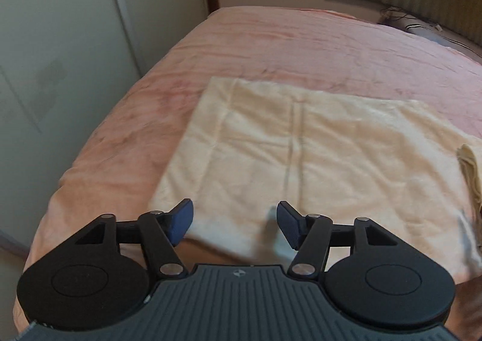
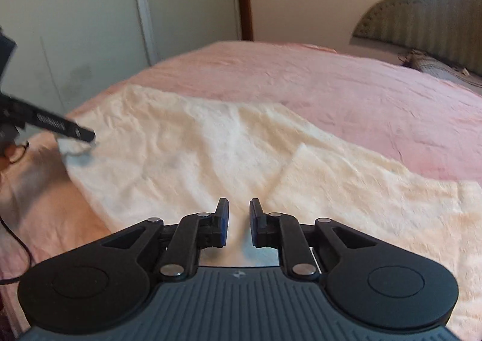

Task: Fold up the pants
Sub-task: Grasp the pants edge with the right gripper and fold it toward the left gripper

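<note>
Cream pants lie flat on the pink bed, folded into a broad rectangle; they also show in the right wrist view. My left gripper is open and empty, hovering over the near left corner of the pants. It shows from the side in the right wrist view, right at the cloth's left corner. My right gripper is open with a narrow gap, empty, over the near edge of the pants. A bunched cream fold lies at the right.
The pink bedspread covers the bed. A pale wardrobe stands left. A padded headboard and a pillow are at the far right. A cable hangs at the left.
</note>
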{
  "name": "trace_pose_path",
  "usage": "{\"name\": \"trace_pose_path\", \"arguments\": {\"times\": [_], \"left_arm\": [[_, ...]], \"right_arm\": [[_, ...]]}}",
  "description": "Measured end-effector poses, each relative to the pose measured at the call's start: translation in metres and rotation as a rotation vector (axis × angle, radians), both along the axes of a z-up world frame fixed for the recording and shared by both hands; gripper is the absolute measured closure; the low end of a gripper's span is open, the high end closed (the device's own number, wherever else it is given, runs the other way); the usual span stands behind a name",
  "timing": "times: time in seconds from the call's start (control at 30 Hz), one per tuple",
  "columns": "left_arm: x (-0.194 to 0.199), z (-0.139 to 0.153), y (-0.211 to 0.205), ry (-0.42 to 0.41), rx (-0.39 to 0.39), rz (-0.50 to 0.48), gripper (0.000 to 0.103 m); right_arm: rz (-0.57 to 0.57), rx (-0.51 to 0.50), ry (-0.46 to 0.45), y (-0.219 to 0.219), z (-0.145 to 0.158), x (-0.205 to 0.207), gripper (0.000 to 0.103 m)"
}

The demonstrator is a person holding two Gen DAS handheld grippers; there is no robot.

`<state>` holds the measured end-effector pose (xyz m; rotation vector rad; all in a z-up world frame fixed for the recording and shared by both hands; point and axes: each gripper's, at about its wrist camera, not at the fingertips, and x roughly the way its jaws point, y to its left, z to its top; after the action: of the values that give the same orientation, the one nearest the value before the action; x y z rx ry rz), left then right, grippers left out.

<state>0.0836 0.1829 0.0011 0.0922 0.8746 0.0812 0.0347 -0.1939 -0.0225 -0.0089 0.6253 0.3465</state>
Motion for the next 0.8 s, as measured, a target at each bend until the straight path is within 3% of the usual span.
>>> {"name": "trace_pose_path", "arguments": {"times": [0.13, 0.3, 0.47, 0.53, 0.63, 0.67, 0.7, 0.8], "left_arm": [[-0.011, 0.014, 0.051, -0.057, -0.096, 0.130, 0.038], [-0.018, 0.019, 0.089, 0.010, -0.342, 0.181, 0.036], [-0.016, 0.004, 0.105, 0.084, -0.598, 0.182, 0.033], [-0.012, -0.002, 0.104, 0.107, -0.666, 0.176, 0.029], [0.001, -0.016, 0.104, 0.148, -0.754, 0.193, 0.027], [0.004, -0.018, 0.104, 0.152, -0.785, 0.192, 0.025], [0.009, -0.021, 0.104, 0.155, -0.824, 0.188, 0.024], [0.025, -0.027, 0.103, 0.144, -0.909, 0.196, 0.022]], "right_arm": [[0.199, -0.048, -0.029, 0.068, 0.019, 0.016, 0.087], [0.465, -0.225, -0.123, 0.172, 0.012, 0.012, 0.055], [0.555, -0.461, -0.199, 0.234, -0.016, 0.013, 0.055], [0.549, -0.570, -0.250, 0.248, -0.029, 0.012, 0.055], [0.536, -0.631, -0.310, 0.260, -0.032, 0.012, 0.060], [0.539, -0.637, -0.319, 0.262, -0.033, 0.013, 0.075], [0.539, -0.600, -0.304, 0.260, -0.032, 0.017, 0.081], [0.487, -0.314, -0.183, 0.232, -0.008, 0.037, 0.091]]}}
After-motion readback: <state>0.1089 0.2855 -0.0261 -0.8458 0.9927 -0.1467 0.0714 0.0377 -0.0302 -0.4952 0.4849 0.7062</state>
